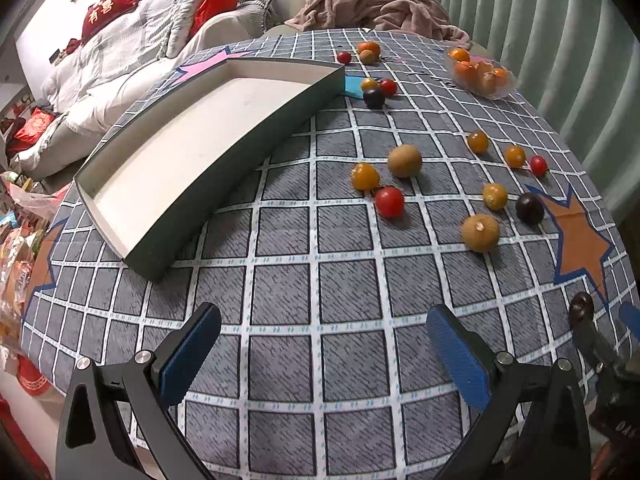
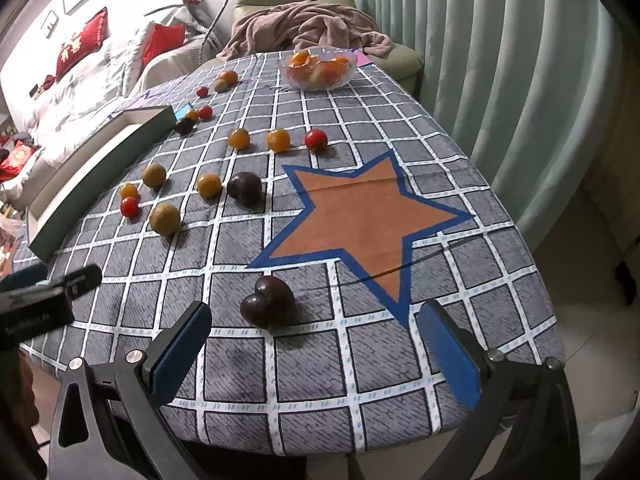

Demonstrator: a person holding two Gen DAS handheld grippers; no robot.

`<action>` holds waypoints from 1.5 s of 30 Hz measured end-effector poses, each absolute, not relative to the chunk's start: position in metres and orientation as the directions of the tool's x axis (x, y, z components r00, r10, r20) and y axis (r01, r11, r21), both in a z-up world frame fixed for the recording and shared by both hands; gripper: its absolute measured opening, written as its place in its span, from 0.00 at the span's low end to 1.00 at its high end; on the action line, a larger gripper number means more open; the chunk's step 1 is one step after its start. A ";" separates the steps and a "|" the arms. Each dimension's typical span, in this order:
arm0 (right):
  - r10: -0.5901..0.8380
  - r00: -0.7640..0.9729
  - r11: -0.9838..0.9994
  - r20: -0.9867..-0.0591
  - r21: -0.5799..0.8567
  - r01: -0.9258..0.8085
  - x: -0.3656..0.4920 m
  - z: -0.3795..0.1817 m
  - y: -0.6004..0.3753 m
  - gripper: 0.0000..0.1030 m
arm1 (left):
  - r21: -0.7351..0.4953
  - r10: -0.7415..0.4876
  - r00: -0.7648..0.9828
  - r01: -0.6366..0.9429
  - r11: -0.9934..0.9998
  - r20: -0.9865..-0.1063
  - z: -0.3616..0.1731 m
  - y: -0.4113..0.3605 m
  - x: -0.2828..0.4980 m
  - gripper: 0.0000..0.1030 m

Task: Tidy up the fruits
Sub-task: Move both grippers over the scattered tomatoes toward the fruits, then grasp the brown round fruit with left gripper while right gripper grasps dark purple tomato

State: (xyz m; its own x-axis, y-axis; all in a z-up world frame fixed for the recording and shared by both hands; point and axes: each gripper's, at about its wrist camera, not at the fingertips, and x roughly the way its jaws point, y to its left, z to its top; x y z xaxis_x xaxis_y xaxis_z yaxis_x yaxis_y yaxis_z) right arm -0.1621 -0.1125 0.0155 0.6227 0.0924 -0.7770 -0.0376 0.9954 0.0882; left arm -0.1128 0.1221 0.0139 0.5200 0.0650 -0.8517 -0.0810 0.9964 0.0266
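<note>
Several small fruits lie loose on the checked tablecloth: orange ones (image 1: 364, 176), red tomatoes (image 1: 389, 201), brown kiwis (image 1: 404, 160) and dark plums (image 1: 529, 208). A long white tray with dark sides (image 1: 240, 128) lies at the left. A clear bowl of oranges (image 1: 482, 74) stands far right. My left gripper (image 1: 324, 356) is open and empty above bare cloth near the table's front. My right gripper (image 2: 316, 348) is open and empty, with a dark heart-shaped plum (image 2: 270, 300) just ahead of its left finger.
An orange star patch (image 2: 360, 216) marks the cloth near the right edge. A green armchair with a pink blanket (image 2: 308, 24) stands behind the table. A bed with red cushions (image 1: 104, 12) is at the left. Curtains (image 2: 500, 80) hang at the right.
</note>
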 end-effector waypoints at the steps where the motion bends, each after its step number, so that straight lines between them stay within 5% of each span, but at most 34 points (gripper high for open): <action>1: 0.093 0.620 0.995 -0.779 0.087 -0.040 -0.161 0.014 -0.112 1.00 | 0.025 0.061 0.517 -0.076 0.997 -0.854 0.013 0.122 -0.110 1.00; 25: 0.164 0.632 0.976 -0.758 0.031 -0.217 -0.153 0.003 -0.093 0.94 | 0.066 -0.061 0.534 0.214 0.975 -0.843 0.010 0.038 -0.066 1.00; 29: 0.182 0.641 0.970 -0.746 0.029 -0.242 -0.150 0.007 -0.089 0.72 | 0.046 -0.085 0.522 0.232 0.972 -0.849 0.008 0.034 -0.065 0.76; 30: 0.184 0.642 0.969 -0.744 0.026 -0.247 -0.150 0.008 -0.088 0.59 | 0.032 -0.098 0.518 0.237 0.971 -0.850 0.009 0.034 -0.065 0.71; 32: 0.199 0.635 0.964 -0.746 0.033 -0.262 -0.149 0.010 -0.085 0.37 | 0.006 -0.124 0.511 0.246 0.969 -0.851 0.010 0.032 -0.066 0.46; 34: 0.212 0.628 0.962 -0.749 0.047 -0.268 -0.150 0.011 -0.085 0.30 | -0.019 -0.146 0.502 0.249 0.968 -0.852 0.011 0.033 -0.067 0.29; 45: 0.286 0.607 0.957 -0.742 0.196 -0.211 -0.153 0.019 -0.107 0.30 | -0.119 -0.229 0.515 0.238 0.964 -0.826 0.038 0.060 -0.083 0.29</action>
